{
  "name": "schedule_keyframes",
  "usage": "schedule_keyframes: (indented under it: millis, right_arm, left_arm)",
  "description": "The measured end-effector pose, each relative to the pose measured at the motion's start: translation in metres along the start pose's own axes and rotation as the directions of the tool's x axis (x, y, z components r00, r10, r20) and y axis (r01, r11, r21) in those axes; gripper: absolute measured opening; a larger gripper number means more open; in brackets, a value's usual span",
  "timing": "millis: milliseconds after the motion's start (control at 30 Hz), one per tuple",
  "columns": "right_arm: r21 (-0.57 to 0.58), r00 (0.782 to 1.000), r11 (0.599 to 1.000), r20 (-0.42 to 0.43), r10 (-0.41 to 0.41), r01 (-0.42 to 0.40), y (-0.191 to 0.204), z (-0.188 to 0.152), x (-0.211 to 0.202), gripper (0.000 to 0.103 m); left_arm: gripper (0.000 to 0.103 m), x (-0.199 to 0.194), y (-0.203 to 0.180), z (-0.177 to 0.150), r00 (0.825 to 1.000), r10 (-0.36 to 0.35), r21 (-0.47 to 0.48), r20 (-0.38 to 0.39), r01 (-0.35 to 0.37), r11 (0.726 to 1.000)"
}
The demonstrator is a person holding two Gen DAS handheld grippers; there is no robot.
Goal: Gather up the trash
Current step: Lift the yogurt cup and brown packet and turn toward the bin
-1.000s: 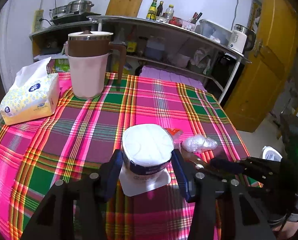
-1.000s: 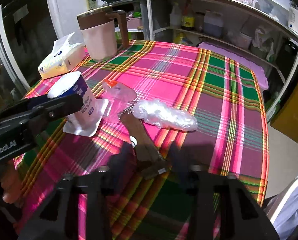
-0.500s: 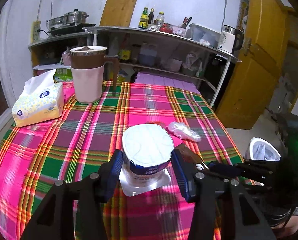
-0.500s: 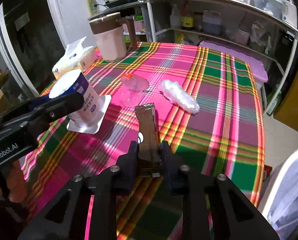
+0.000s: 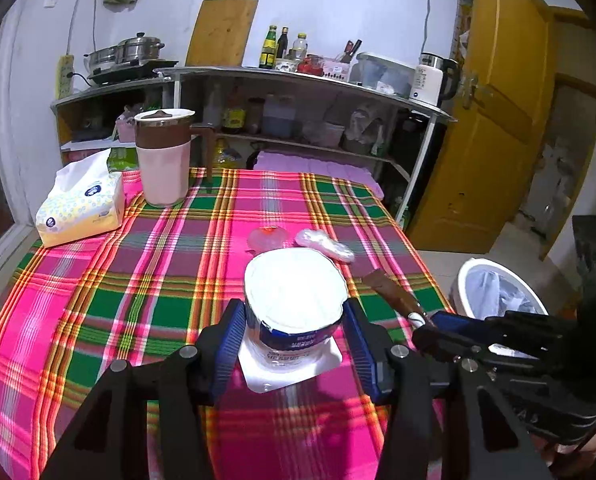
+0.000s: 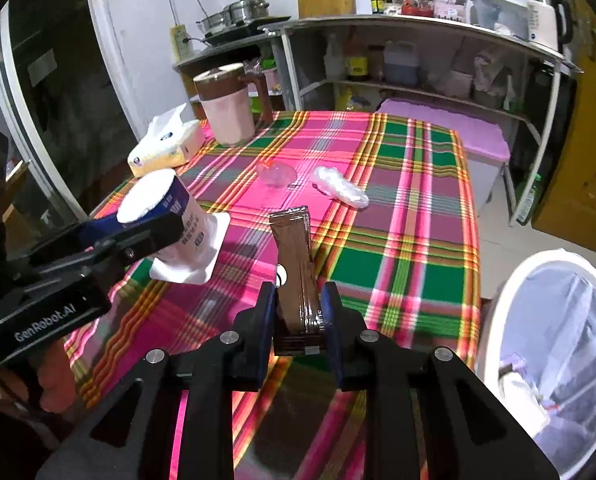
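Observation:
My left gripper point(image 5: 294, 344) is shut on a white and blue yogurt cup point(image 5: 296, 308), held upside down above the plaid table; the cup also shows in the right wrist view point(image 6: 166, 216). My right gripper point(image 6: 299, 312) is shut on a brown snack wrapper point(image 6: 296, 268), lifted off the table; the wrapper also shows in the left wrist view point(image 5: 393, 296). A white bin point(image 6: 553, 360) with a liner stands on the floor to the right, seen too in the left wrist view point(image 5: 493, 296). A clear plastic cup point(image 6: 276, 174) and a crumpled clear bag point(image 6: 339, 186) lie mid-table.
A pink and brown jug point(image 5: 164, 160) and a tissue pack point(image 5: 82, 204) stand at the table's far left. Shelves with bottles and pots point(image 5: 298, 92) run behind. A yellow door point(image 5: 493, 128) is at the right.
The right gripper closed on the brown wrapper and lifted it. Both grippers rose and pulled back from the table, and the bin came further into view.

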State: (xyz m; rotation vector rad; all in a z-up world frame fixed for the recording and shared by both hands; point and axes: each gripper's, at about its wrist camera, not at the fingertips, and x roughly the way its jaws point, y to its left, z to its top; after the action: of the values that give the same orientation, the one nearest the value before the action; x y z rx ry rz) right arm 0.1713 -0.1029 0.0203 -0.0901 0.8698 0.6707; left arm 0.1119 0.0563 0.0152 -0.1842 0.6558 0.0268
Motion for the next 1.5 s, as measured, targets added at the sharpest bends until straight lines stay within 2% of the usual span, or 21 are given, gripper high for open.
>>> schedule_keyframes:
  millis: [700, 1500]
  right_arm:
    - [0.059, 0.996, 0.998, 0.081, -0.037, 0.032, -0.007, -0.030, -0.067, 0.024]
    - [0.185, 0.987, 0.979, 0.119, -0.108, 0.085, -0.065, -0.053, -0.098, 0.025]
  left_arm:
    - [0.051, -0.042, -0.047, -0.016, 0.998, -0.060, 0.071, 0.015, 0.059, 0.996]
    - [0.051, -0.019, -0.110, -0.012, 0.988, -0.147, 0.161, -0.034, 0.151, 0.975]
